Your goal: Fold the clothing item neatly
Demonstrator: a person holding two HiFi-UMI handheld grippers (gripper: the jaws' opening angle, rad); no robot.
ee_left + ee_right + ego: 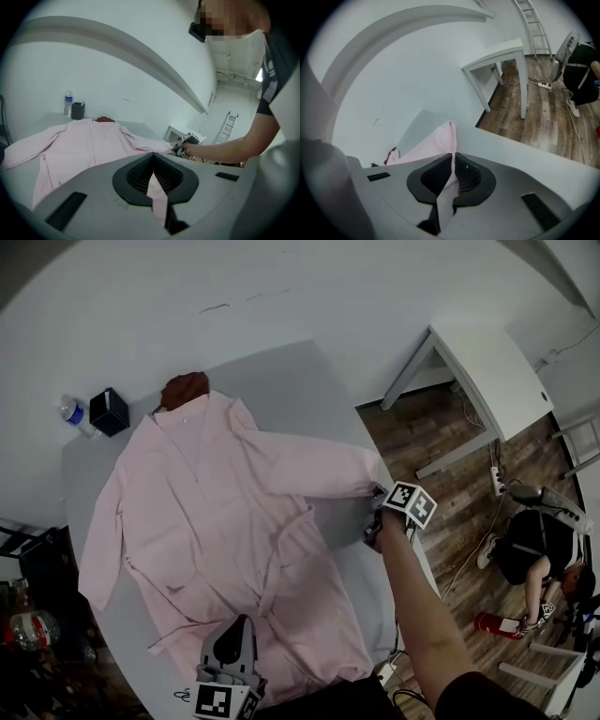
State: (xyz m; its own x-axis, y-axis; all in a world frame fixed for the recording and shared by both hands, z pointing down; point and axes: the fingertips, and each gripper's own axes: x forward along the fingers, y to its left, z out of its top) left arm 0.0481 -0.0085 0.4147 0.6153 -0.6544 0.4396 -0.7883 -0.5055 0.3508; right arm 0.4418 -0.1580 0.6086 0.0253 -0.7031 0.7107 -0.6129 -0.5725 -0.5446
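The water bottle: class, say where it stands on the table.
In the head view, the water bottle stands near the table's far left corner, right beside the black box.

**Person and hand-held tools.** The person is wearing a dark short sleeve (469, 692), which is showing pale striping near its edge in the left gripper view. The left gripper (242, 622) and the right gripper (376, 501) are each presenting a light grey moulded shell (93, 187), black ribbed pads (138, 176) and black rectangular slots (65, 211). Each is carrying a marker cube (410, 503) printed with black-and-white squares.
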